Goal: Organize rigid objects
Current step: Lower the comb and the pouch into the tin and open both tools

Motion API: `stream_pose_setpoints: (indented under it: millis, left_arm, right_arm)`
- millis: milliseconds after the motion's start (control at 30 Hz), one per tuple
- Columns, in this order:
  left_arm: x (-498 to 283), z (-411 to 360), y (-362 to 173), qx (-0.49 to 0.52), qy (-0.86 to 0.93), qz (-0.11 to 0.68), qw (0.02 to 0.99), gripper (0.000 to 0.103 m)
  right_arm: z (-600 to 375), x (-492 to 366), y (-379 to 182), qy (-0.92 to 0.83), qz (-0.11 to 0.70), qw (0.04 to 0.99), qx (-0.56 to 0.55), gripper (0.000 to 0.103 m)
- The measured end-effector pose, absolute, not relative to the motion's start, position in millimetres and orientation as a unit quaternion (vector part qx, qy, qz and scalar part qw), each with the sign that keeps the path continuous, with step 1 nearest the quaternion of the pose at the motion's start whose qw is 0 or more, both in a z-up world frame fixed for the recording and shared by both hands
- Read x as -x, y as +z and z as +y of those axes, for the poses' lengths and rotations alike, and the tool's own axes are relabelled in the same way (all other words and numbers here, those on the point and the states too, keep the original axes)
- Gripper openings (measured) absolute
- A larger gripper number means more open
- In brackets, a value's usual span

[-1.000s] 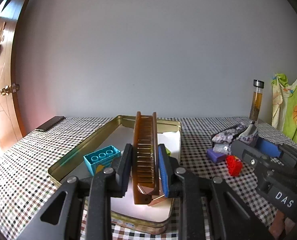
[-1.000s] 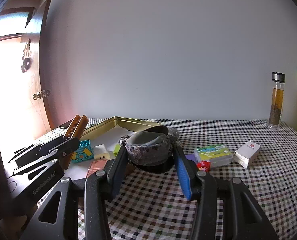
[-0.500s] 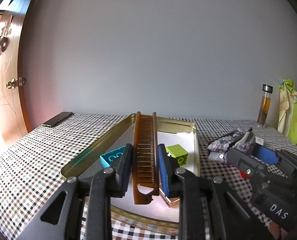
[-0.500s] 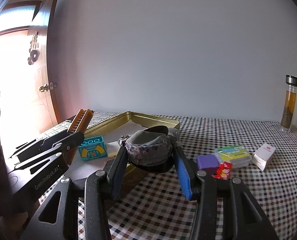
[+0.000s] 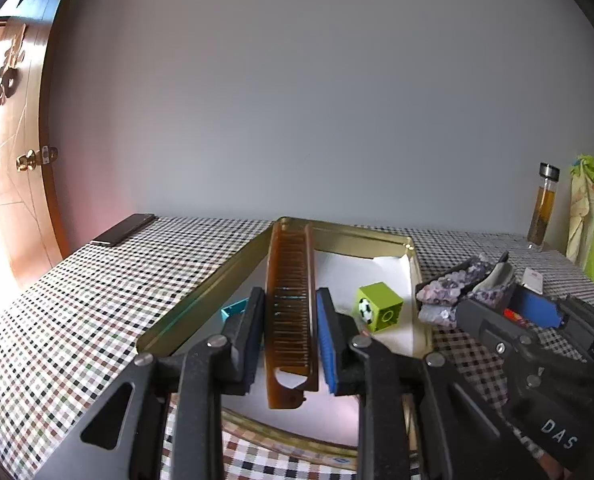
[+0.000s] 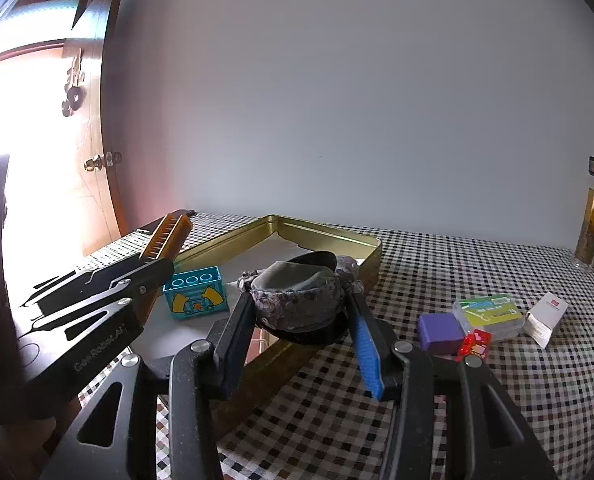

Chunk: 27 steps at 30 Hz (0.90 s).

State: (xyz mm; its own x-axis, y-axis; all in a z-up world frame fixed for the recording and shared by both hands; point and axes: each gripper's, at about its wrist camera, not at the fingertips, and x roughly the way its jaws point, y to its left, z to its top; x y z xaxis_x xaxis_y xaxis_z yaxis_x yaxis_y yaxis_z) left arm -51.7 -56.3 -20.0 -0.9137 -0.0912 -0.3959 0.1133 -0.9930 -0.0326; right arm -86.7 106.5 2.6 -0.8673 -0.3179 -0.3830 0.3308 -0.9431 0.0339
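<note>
Both tools have travelled sideways over the last second, bringing the gold tin [image 5: 225, 276] more squarely beneath them. The left tool [image 5: 290, 336] clamps the brown comb [image 5: 290, 308] above the tin's interior; the right tool [image 6: 297, 320] grips the grey patterned pouch [image 6: 297, 296] over its near rim. Release into the tin appears imminent.

Blue brick [image 5: 235, 309] mostly hidden behind left claw [image 5: 289, 322], at its 9 o'clock. Red block [image 5: 515, 317] barely peeks past right claw [image 6: 299, 312]. White box [image 6: 547, 317] print too small to read.
</note>
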Motion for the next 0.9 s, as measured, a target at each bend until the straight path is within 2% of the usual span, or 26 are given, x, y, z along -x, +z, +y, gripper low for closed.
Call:
stream_pose_setpoints:
  millis: [900]
  left_arm:
    - [76, -73, -23, -0.246, -0.966, -0.001, 0.083, 0.023]
  right_arm:
    - [82, 103, 4, -0.961, 0.033, 0.177, -0.210, 0.050]
